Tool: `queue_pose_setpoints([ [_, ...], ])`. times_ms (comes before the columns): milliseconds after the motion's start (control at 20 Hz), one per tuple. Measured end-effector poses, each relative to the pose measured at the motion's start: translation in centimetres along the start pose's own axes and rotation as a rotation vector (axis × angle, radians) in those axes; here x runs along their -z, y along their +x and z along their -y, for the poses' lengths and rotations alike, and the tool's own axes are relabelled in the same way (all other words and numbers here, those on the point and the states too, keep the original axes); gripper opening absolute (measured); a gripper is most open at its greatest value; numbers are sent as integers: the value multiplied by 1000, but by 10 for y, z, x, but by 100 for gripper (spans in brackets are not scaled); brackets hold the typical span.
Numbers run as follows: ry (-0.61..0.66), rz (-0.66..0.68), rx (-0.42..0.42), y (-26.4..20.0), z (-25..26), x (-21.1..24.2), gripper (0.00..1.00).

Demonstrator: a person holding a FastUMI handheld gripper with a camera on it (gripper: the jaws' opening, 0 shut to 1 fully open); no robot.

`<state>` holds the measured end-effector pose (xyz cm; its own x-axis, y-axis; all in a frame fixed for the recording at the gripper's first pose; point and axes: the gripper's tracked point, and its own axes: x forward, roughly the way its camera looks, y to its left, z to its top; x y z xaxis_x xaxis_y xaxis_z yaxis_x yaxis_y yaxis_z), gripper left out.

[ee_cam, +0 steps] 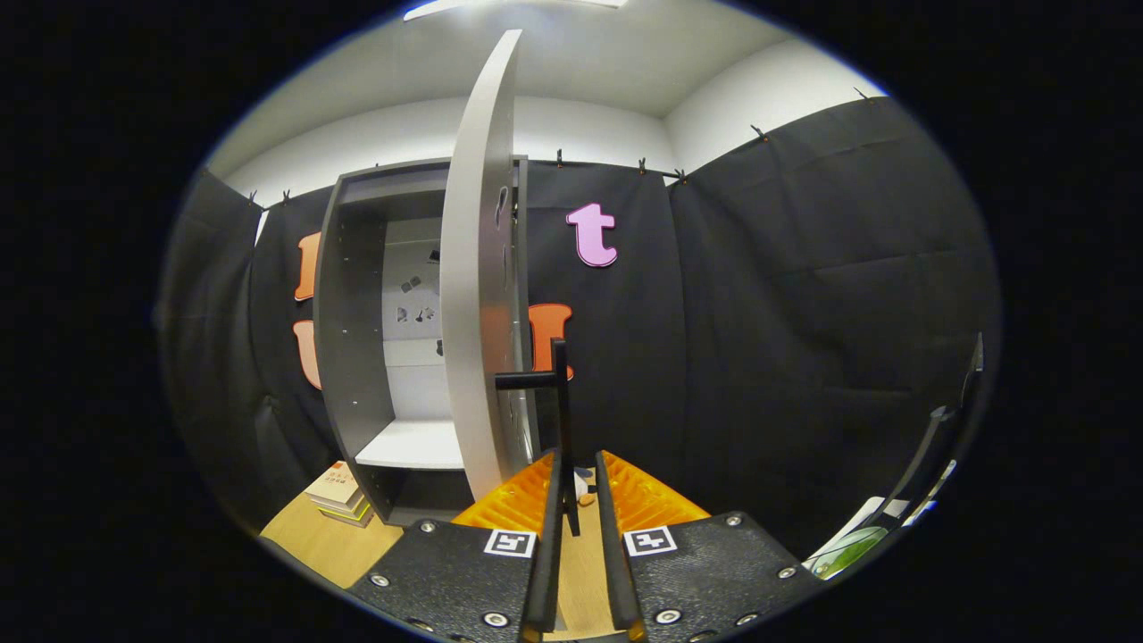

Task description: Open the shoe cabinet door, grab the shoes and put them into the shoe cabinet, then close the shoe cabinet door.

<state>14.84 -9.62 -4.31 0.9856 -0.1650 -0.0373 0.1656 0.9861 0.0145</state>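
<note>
The shoe cabinet (357, 339) stands at the far left against the booth wall, its door (478, 295) swung out toward the near side. The gripper (579, 496) has its fingers drawn narrow around the door's black handle bar (561, 420). Books (339, 491) lie stacked beside the cabinet's foot.

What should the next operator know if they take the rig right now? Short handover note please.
Gripper: fingers nearly closed around the door's thin black handle; whether both press on it, cannot tell.
Shoe cabinet: door swung open, edge-on ahead of the fingers; white shelf bare.
Books stacked on the floor beside the cabinet base.
Done: door opened.
Left: release the handle, grab the shoes, put them inside, close the door.
</note>
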Motion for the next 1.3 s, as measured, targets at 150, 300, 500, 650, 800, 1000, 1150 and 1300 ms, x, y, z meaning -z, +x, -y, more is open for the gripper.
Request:
queue_pose_setpoints([
  [150, -29, 19, 34, 0, 17, -3, 22],
  [300, -11, 21, 48, -2, 26, -2, 22],
  [500, -46, 38, 76, -16, 24, -10, 25],
  [650, -42, 94, 60, -38, 2, -34, 25],
  [800, -44, 132, 7, -57, -30, -48, 25],
  [1000, -67, 96, -81, -71, -85, -29, 25],
  [1150, -83, 46, -129, -71, -115, 0, 25],
  [1300, -69, 5, -175, -69, -144, 29, 25],
])
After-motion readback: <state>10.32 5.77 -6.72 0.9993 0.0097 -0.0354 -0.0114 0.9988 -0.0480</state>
